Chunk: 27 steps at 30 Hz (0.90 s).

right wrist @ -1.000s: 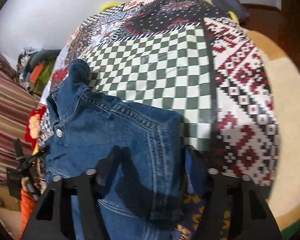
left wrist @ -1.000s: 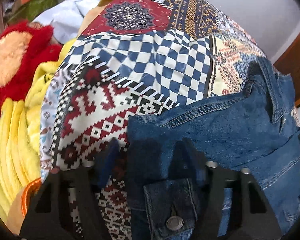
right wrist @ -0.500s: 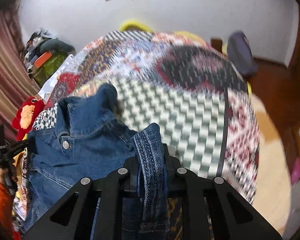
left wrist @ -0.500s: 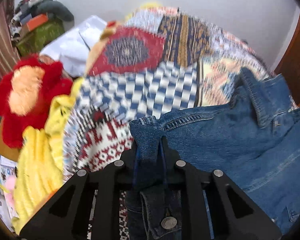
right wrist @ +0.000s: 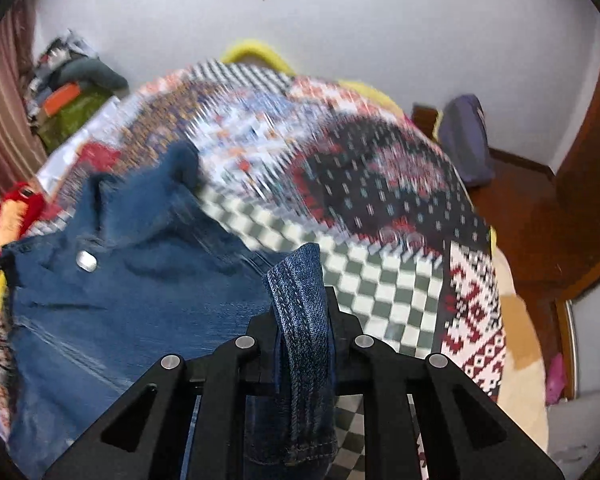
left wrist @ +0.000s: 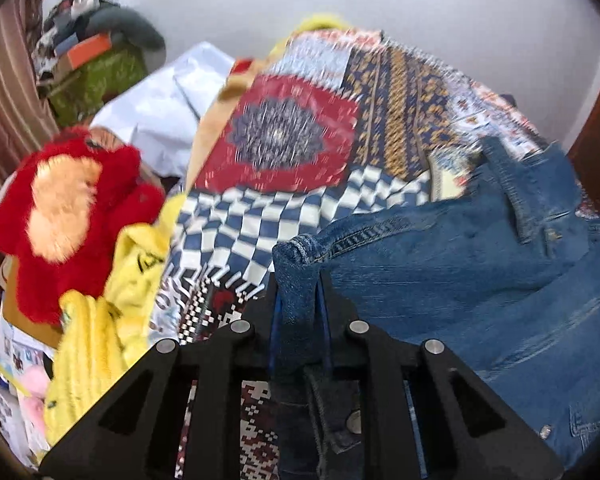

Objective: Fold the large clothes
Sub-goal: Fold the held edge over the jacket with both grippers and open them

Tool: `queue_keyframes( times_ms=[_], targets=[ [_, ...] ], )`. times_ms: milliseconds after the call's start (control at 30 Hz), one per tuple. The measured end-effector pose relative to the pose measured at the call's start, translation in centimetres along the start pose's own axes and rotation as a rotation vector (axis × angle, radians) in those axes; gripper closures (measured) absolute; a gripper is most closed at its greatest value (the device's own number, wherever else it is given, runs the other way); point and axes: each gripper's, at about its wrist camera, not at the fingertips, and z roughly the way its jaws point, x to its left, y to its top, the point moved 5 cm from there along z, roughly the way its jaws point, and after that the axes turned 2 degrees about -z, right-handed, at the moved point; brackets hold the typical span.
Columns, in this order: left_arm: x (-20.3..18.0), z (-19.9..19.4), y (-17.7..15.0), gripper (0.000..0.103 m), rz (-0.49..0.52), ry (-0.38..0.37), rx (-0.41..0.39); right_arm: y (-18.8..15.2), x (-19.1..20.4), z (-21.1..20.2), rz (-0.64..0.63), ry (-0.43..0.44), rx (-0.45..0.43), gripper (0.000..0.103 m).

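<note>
A bed covered by a patchwork quilt point(left wrist: 284, 148) fills both views, and a blue denim jacket point(left wrist: 480, 280) is spread across its near part. In the left wrist view the jacket lies to the right of and beyond the left claw point(left wrist: 300, 300); in the right wrist view the same jacket point(right wrist: 120, 300) lies to the left of and beyond the right claw point(right wrist: 302, 316).

A fold of denim at the jacket's left edge is pinched between the pressed-together fingers of the left claw, with a buttoned cuff point(left wrist: 342, 420) seen hanging below the pinch. A stitched denim fold point(right wrist: 300, 280) at the jacket's right edge is pinched by the right claw in the same way, its fingers pressed together on the cloth and the fold standing up above them. Both gripped edges are raised off the quilt, while the collar point(left wrist: 520, 184) and the middle of the jacket rest on it.

A red plush toy point(left wrist: 60, 208) and a yellow plush toy point(left wrist: 100, 320) are seen at the bed's left edge. Both pictures are blurred.
</note>
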Motion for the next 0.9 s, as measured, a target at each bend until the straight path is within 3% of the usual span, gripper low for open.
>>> queue_keyframes(
  times_ms=[167,333,367,433,467,500,700,833,900],
  targets=[
    [0.3,1.8,-0.6,0.087,0.004,0.038,0.014,-2.3,-0.8,3.1,-0.009,-0.012,0.074,0.088],
    [0.1,2.4,-0.9,0.087,0.020,0.046,0.029,-3.1,-0.7,3.8,-0.054,-0.066,0.089,0.082],
    [0.0,2.4,-1.0,0.087,0.024,0.049,0.033,-3.2,-0.7,3.7,-0.062,-0.080,0.097,0.077],
    [-0.3,2.0,-1.3,0.087,0.039,0.052,0.049,-3.2,-0.8,3.5,-0.080,-0.144,0.126,0.056],
    [-0.6,1.7,-1.4,0.087,0.050,0.051,0.052,-3.2,-1.0,3.2,-0.097,-0.188,0.135,0.037],
    [-0.9,1.2,-1.5,0.087,0.065,0.050,0.052,-3.1,-1.0,2.9,-0.110,-0.208,0.134,0.030],
    [-2.9,-3.3,-1.7,0.085,0.119,0.015,0.010,-3.4,-1.0,-1.2,-0.058,-0.114,0.125,0.029],
    [-4.4,-8.0,-1.2,0.083,0.132,-0.026,-0.047,-3.1,0.3,-5.8,-0.042,-0.072,0.066,0.029],
    [-5.2,-10.7,-1.2,0.077,0.134,-0.058,-0.079,-3.0,1.3,-9.0,-0.043,-0.044,0.026,0.029]
  ],
)
